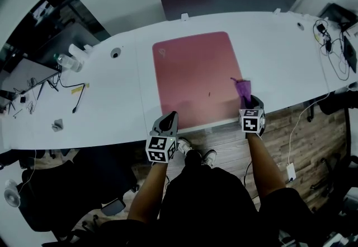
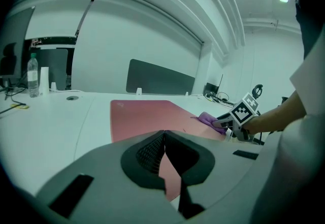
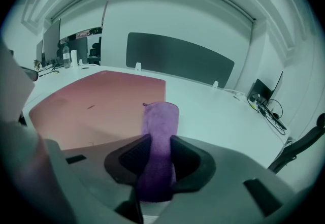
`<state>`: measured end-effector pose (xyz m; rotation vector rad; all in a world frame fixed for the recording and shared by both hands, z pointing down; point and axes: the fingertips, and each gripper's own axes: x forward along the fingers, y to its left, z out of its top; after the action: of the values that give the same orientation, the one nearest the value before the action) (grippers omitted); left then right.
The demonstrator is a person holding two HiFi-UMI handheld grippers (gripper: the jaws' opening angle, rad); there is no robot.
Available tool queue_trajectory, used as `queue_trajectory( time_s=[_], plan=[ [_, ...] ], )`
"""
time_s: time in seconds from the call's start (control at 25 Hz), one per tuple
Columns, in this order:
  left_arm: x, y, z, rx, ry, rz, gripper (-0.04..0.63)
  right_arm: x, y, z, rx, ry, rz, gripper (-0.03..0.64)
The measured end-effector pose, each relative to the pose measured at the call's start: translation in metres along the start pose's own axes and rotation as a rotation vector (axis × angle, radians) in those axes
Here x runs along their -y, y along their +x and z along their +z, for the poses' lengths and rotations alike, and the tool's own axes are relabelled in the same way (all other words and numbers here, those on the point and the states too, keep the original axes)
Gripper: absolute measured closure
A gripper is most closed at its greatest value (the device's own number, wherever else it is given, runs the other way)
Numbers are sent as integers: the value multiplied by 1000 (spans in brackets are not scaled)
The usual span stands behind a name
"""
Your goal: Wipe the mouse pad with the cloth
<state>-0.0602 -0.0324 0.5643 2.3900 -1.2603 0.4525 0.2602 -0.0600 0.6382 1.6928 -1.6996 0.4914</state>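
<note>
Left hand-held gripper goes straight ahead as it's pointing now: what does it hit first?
Probably the mouse pad: the left hand-held gripper, jaws shut on nothing, points low across it. If it clears the pad, the grey divider behind comes next; height is unclear.

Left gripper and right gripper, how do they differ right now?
The left gripper is shut and empty; the right gripper is shut on the purple cloth. The left sits at the mouse pad's near edge, the right at its right edge. Both point away from the person.
</note>
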Motion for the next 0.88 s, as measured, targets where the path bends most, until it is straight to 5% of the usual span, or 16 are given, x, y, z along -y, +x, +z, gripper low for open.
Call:
queue_trajectory(
  time_s=[0.16,0.4,0.88],
  plan=[
    [-3,4,6,3,4,0,574,6,1,1,-7,-11,-18,488],
    [-12,3,14,7,8,4,574,5,-12,14,75,161,24,492],
    [-27,12,71,78,16,-17,574,-40,-78,145,400,222,217,492]
  ],
)
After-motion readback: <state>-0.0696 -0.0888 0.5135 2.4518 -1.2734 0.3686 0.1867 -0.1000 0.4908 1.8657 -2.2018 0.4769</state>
